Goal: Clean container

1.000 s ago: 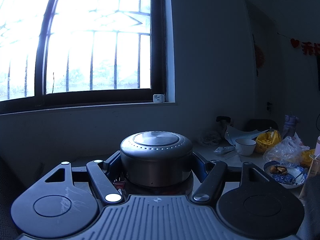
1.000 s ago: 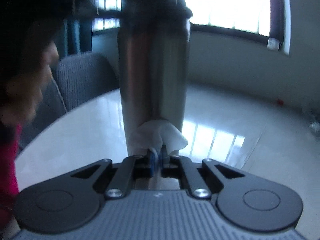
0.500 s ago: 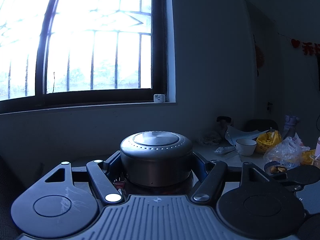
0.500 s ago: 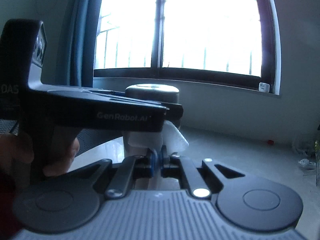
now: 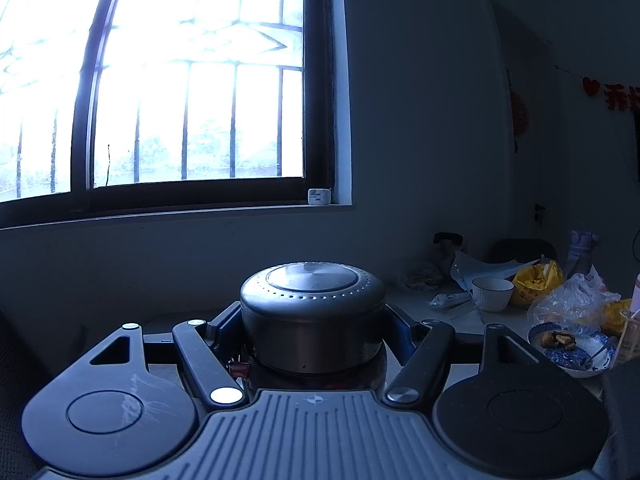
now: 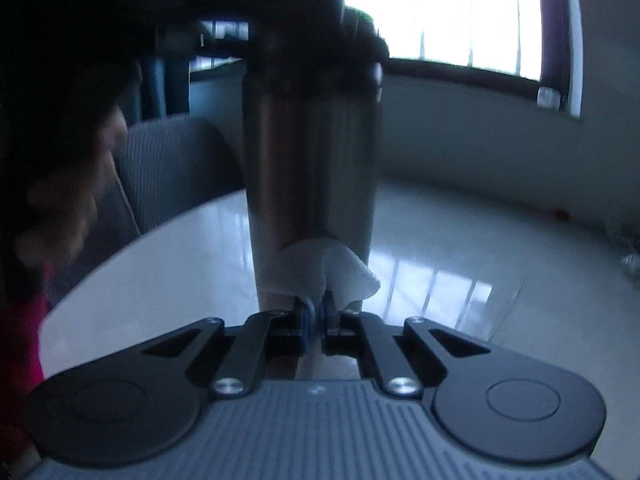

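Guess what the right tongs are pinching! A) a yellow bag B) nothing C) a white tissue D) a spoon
C: the right tongs are shut on a crumpled white tissue that is pressed against the lower side of the steel flask.

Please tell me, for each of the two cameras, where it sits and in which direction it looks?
Left wrist: sits on the left tool, looking along its fingers at the flask clamped near its lid, the window behind.
Right wrist: sits on the right tool, looking slightly down at the flask's side and the table; it pinches a white tissue; a blurred hand shows left.
Shared: the flask, window and table.
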Demonstrator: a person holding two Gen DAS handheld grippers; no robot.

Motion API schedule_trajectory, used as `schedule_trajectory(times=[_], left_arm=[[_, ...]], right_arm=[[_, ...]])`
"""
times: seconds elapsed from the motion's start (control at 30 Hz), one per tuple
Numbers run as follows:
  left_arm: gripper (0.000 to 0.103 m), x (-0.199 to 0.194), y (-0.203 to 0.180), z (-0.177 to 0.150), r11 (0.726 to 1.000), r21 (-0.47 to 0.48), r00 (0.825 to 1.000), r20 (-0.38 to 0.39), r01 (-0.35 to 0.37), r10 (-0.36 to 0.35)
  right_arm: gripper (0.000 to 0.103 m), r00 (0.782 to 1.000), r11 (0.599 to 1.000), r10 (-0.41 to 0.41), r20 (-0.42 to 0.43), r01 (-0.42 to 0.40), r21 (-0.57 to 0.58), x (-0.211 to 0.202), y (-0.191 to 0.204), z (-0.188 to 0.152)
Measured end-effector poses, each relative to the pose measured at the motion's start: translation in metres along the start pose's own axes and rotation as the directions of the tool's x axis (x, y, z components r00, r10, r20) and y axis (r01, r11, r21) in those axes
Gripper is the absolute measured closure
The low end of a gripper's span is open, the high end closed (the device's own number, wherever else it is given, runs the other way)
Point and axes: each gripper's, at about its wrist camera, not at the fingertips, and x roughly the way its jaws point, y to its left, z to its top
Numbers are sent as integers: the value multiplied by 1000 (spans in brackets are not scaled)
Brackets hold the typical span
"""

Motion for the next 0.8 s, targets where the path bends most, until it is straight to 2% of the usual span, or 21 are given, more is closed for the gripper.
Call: schedule_trajectory(times=[0.23,0.43,0.63,0.8], left_arm=[[31,0,-1,0,1000,4,1000,0,3,-3],[31,0,0,0,1000,2,1000,0,2,-2],[31,0,0,0,1000,4,1000,0,4,-4],[31,0,0,0,1000,5,1000,0,6,-6]], right_arm=[[98,995,1000,20,-93,-19,14,24,-6,-11],[98,991,999,30,-133,-28,22,32,-7,-14],[98,993,1000,17,-119,-16,7,20,0,-11],[98,999,1000,-7,-43,7,-15,-5,2,5]])
